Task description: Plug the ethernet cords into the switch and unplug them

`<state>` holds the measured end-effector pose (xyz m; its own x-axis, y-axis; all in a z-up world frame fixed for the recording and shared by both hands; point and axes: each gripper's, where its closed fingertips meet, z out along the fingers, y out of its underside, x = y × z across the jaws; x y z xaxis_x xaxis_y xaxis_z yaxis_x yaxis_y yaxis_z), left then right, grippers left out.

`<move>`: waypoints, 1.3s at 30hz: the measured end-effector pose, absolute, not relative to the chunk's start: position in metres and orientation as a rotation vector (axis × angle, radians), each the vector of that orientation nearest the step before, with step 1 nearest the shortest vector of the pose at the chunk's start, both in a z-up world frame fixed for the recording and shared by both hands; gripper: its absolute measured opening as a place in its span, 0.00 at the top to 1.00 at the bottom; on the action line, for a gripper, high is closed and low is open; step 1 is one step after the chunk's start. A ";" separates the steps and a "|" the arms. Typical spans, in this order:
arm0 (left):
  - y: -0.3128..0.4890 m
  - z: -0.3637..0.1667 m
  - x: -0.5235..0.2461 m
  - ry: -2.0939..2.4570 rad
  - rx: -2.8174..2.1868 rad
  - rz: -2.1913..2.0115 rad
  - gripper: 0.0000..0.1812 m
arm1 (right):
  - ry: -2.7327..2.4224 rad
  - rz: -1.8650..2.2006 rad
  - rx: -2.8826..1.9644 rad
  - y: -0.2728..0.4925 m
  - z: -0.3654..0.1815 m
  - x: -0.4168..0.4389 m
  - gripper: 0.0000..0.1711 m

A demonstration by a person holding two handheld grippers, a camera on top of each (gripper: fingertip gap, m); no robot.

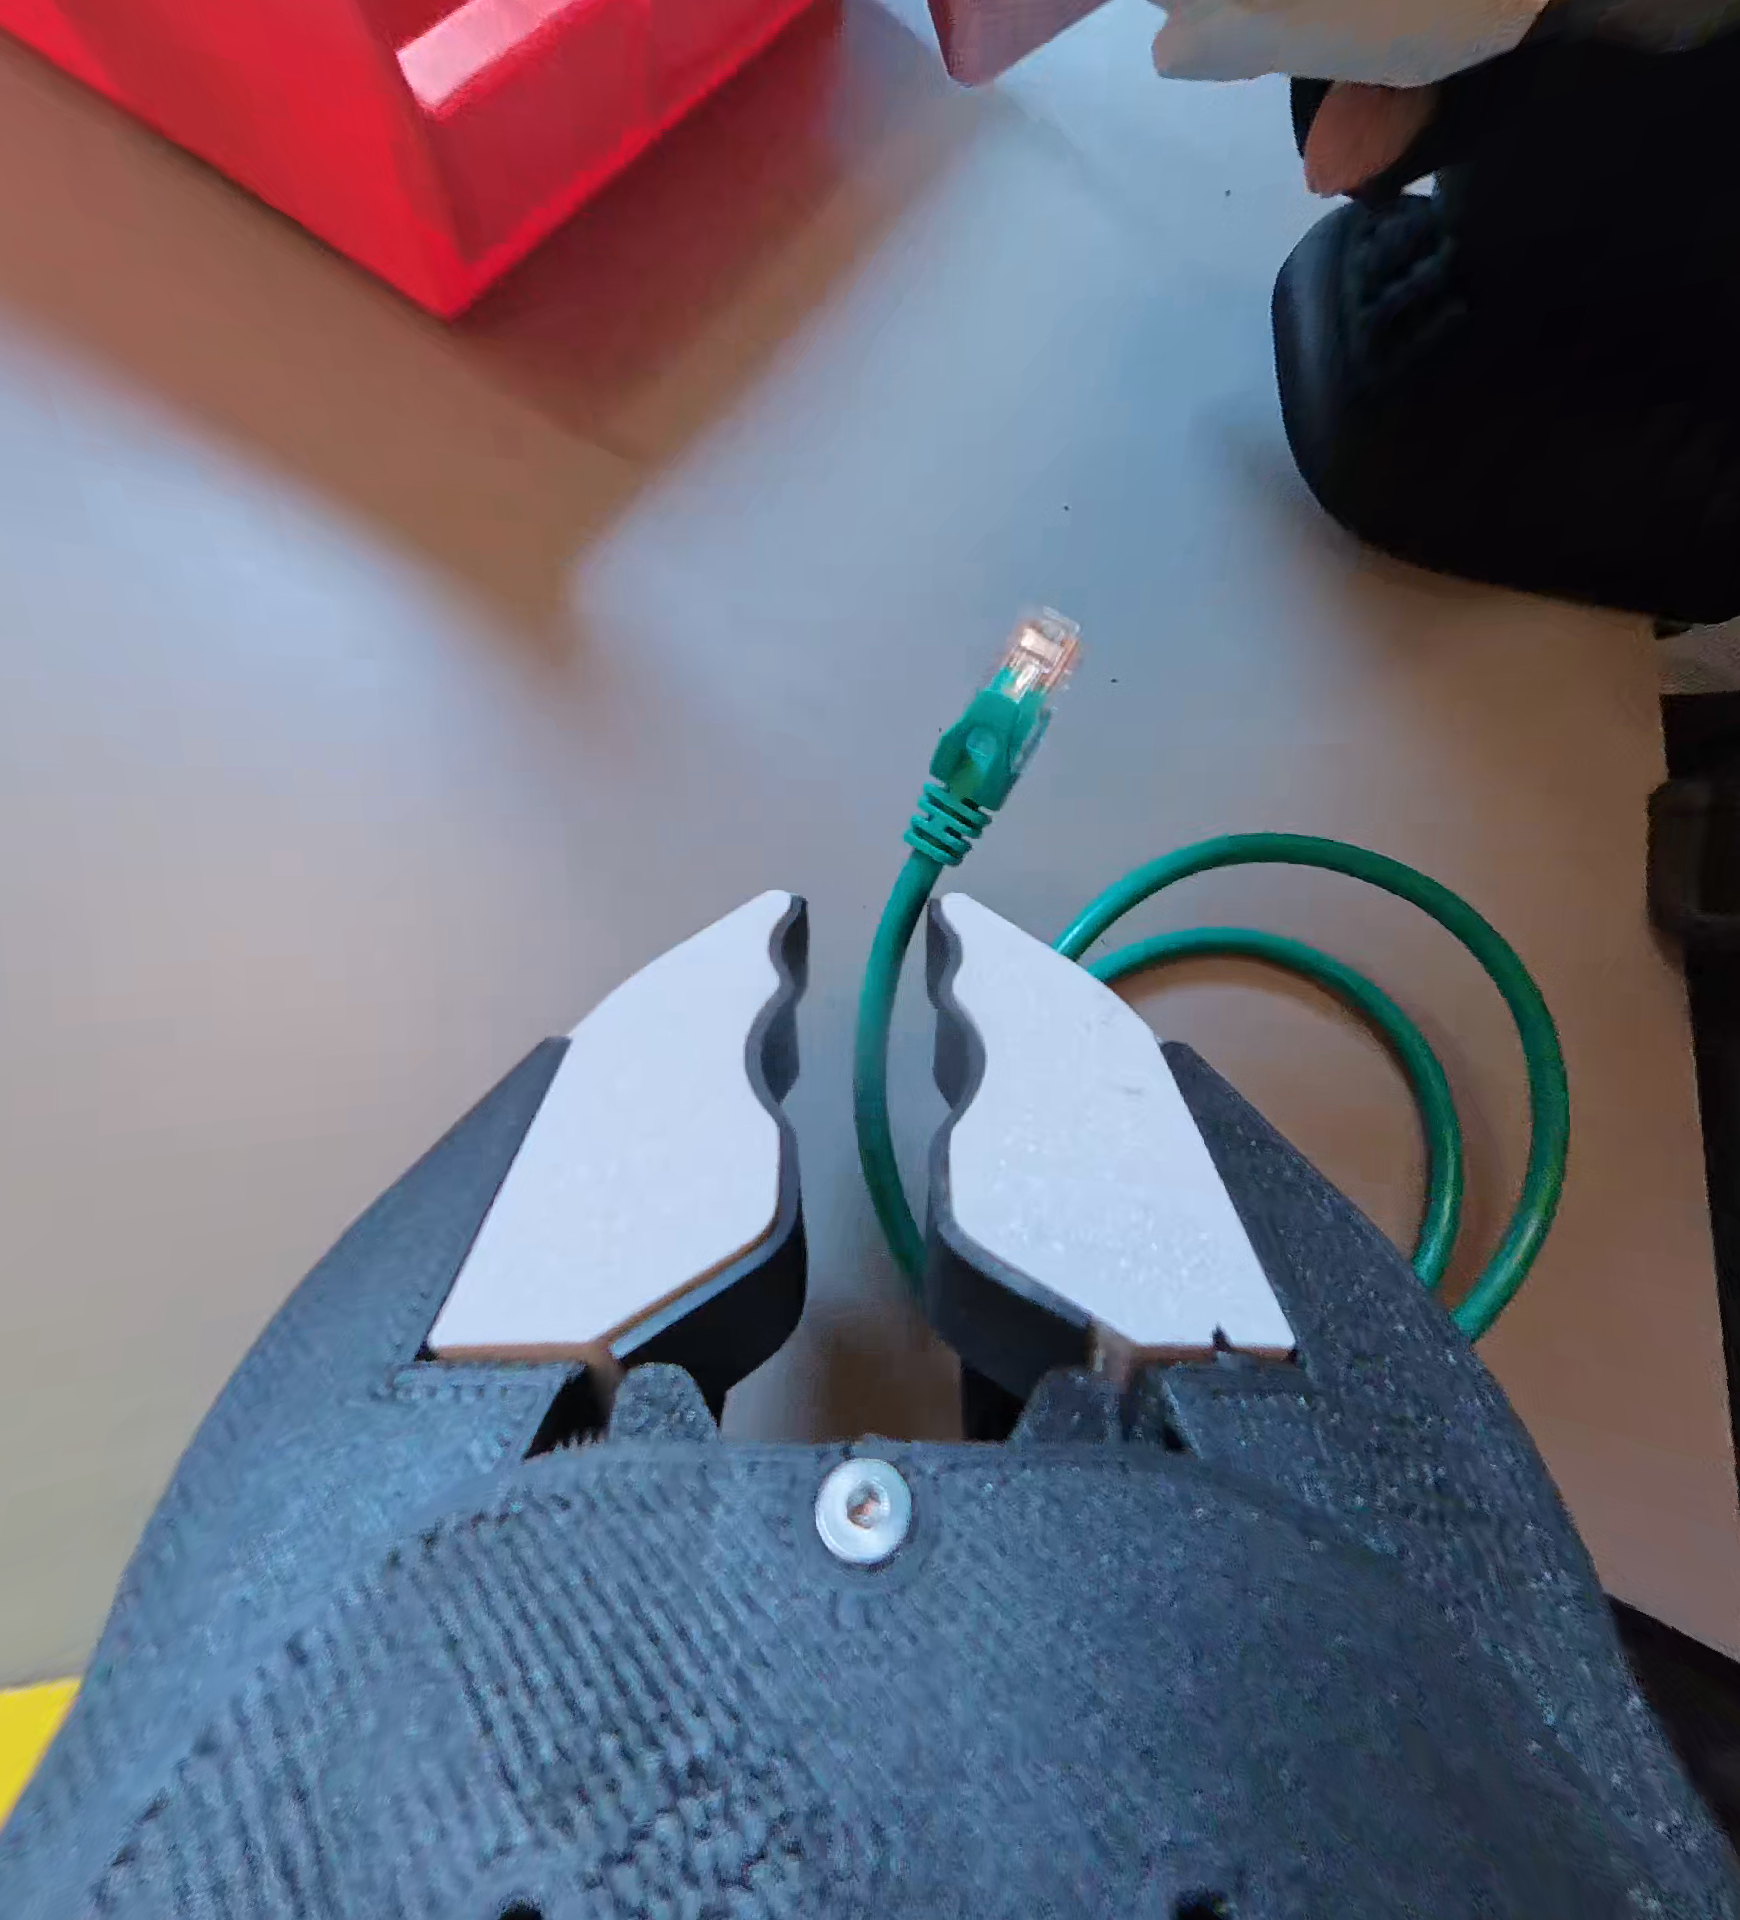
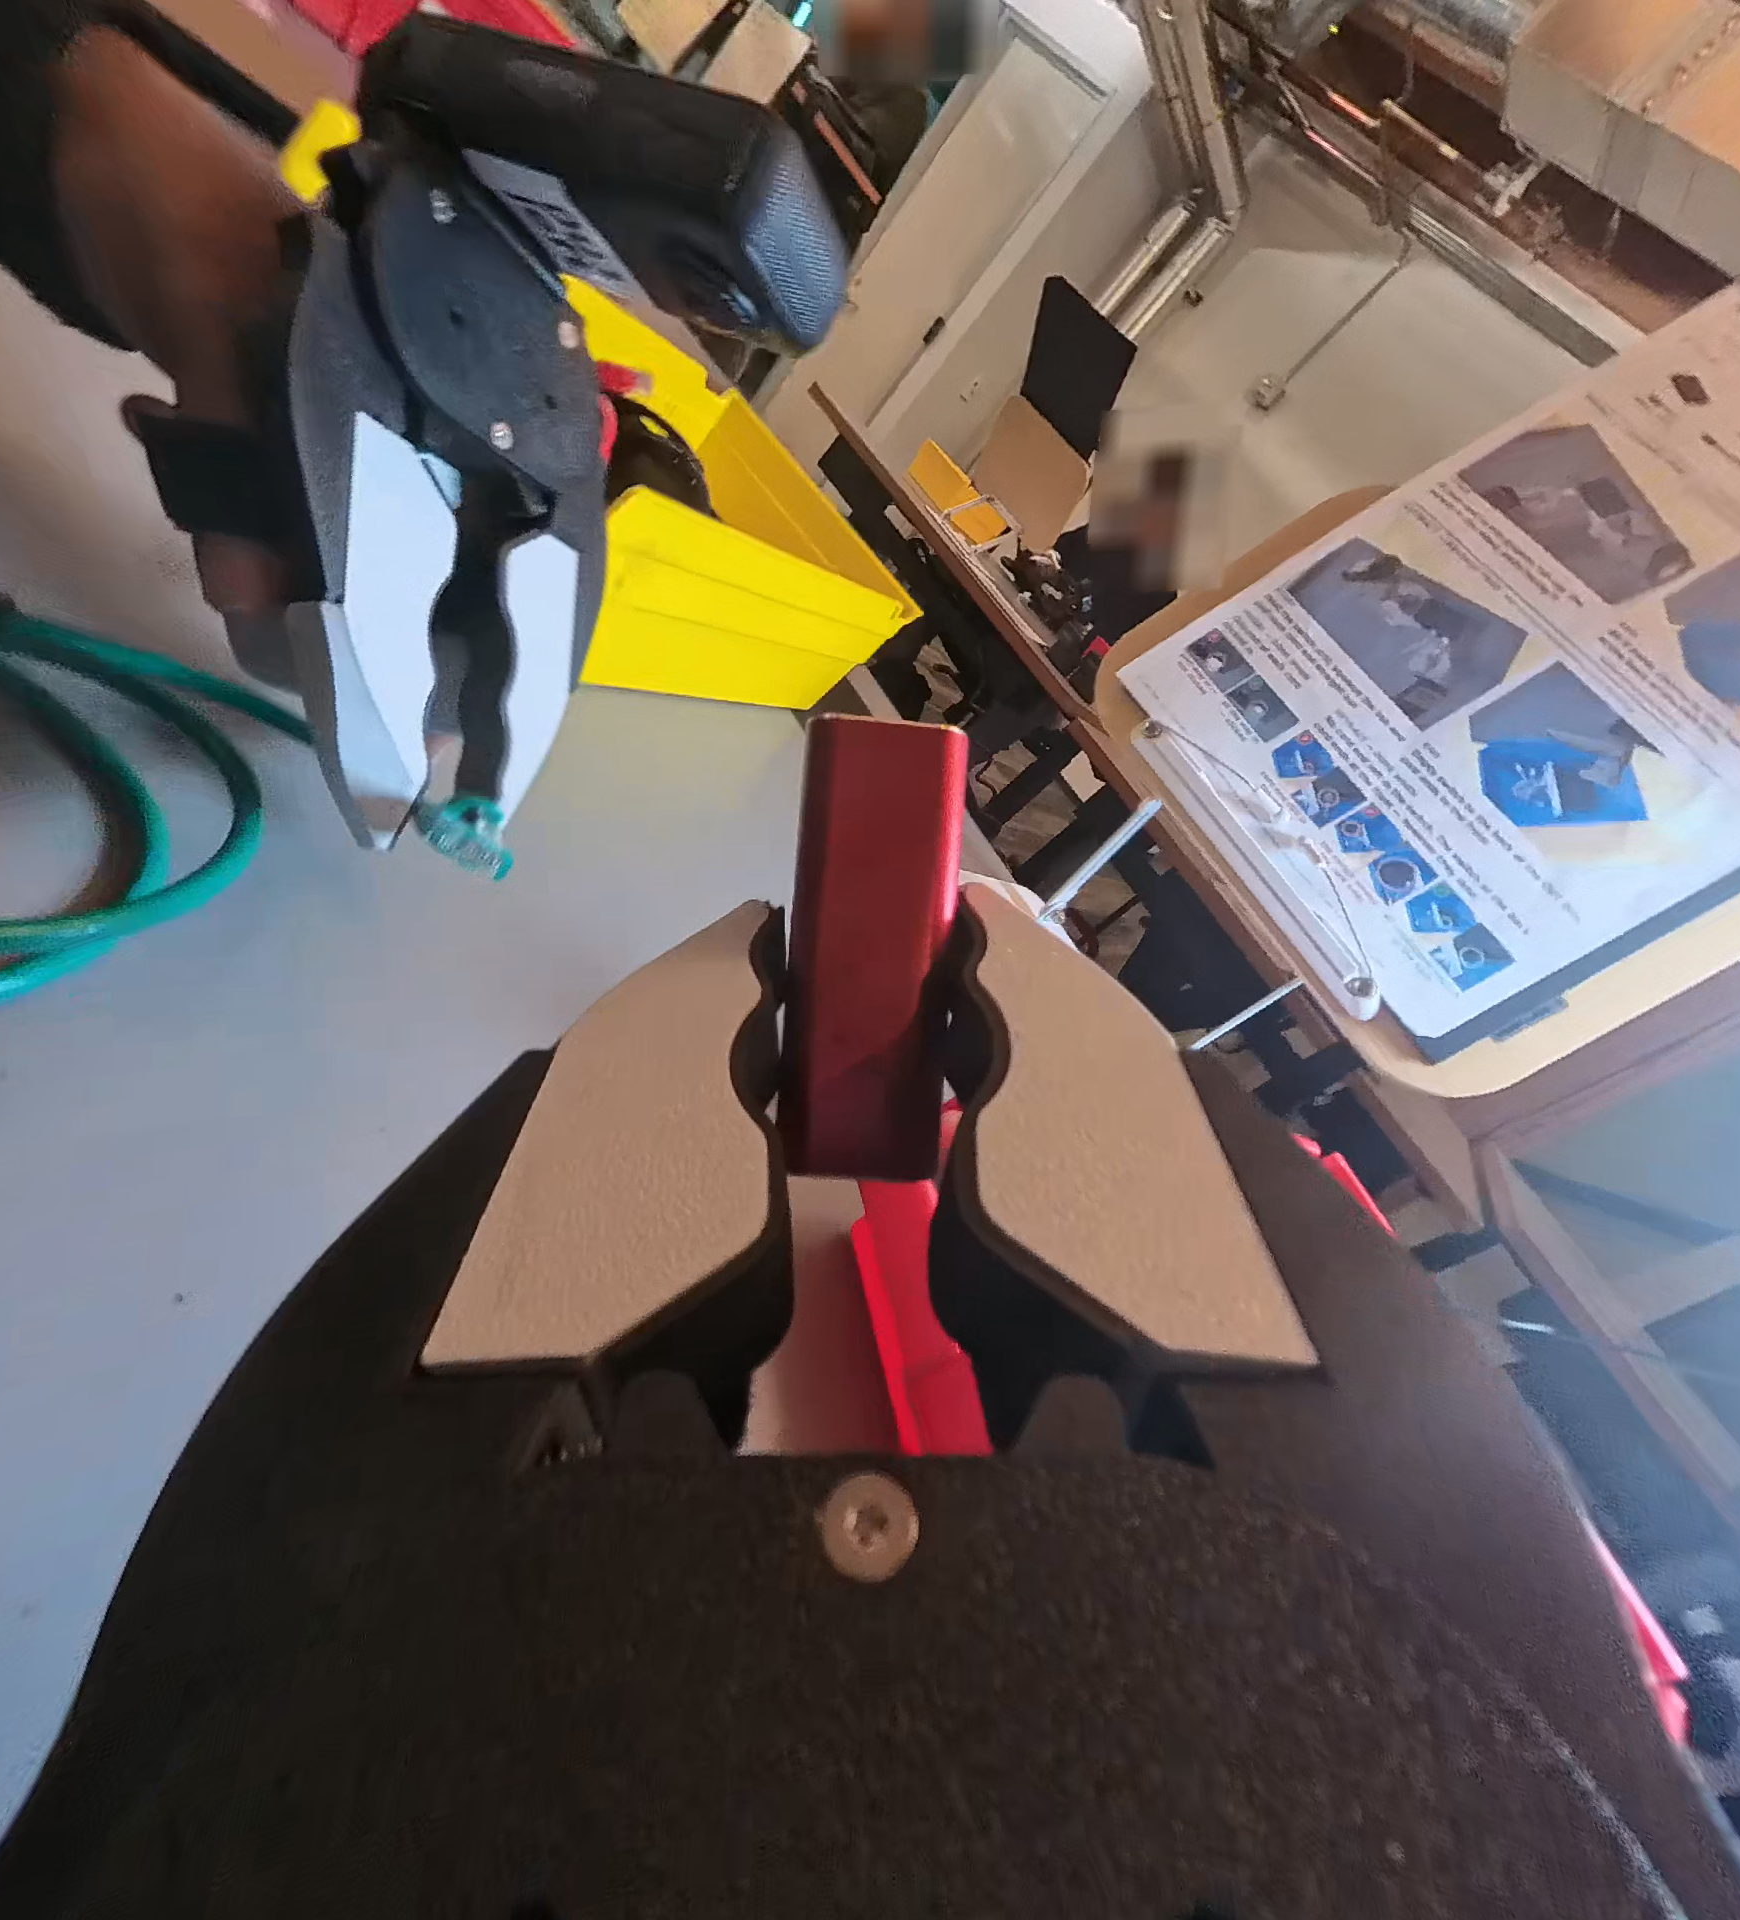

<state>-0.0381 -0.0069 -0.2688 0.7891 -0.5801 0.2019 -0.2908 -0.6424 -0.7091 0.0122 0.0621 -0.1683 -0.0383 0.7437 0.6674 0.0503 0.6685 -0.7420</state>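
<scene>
1. Ethernet cord [image 1: 881, 1049], green, runs up between the fingers of your left gripper [image 1: 866, 920]; its clear plug [image 1: 1037, 655] sticks out past the fingertips, above the grey bench [image 1: 222, 727].
2. Your left fingers stand slightly apart in the left wrist view, with the cord lying against the right-hand one; whether they actually pinch it, you cannot tell.
3. Behind that gripper the rest of the cord curls in loops over the bench.
4. Your right gripper [image 2: 866, 920] has its fingers pressed onto a red metal switch [image 2: 871, 935], held upright between them above the bench edge.
5. From the right wrist view, the plug tip points down and to the right, well apart from the switch.
6. A yellow bin [image 2: 741, 592] sits behind your left gripper, and a red bin [image 1: 409, 135] lies ahead of it.
</scene>
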 end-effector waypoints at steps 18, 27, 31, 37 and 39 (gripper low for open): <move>-0.004 -0.253 -0.015 0.689 -2.011 -0.730 0.93 | -1.787 0.367 -0.478 0.044 -0.223 0.005 0.84; -0.019 -0.268 -0.022 0.548 -2.320 -0.734 0.94 | -1.893 0.115 -0.228 0.021 -0.250 -0.003 0.84; -0.027 -0.279 -0.023 0.554 -2.416 -0.739 0.94 | -1.904 0.043 -0.148 0.014 -0.255 -0.005 0.84; -0.039 -0.281 -0.019 0.641 -2.446 -0.775 0.94 | -1.933 0.043 -0.070 0.005 -0.260 -0.006 0.84; -0.039 -0.278 -0.019 0.647 -2.438 -0.772 0.94 | -1.936 0.060 -0.051 0.002 -0.258 -0.008 0.84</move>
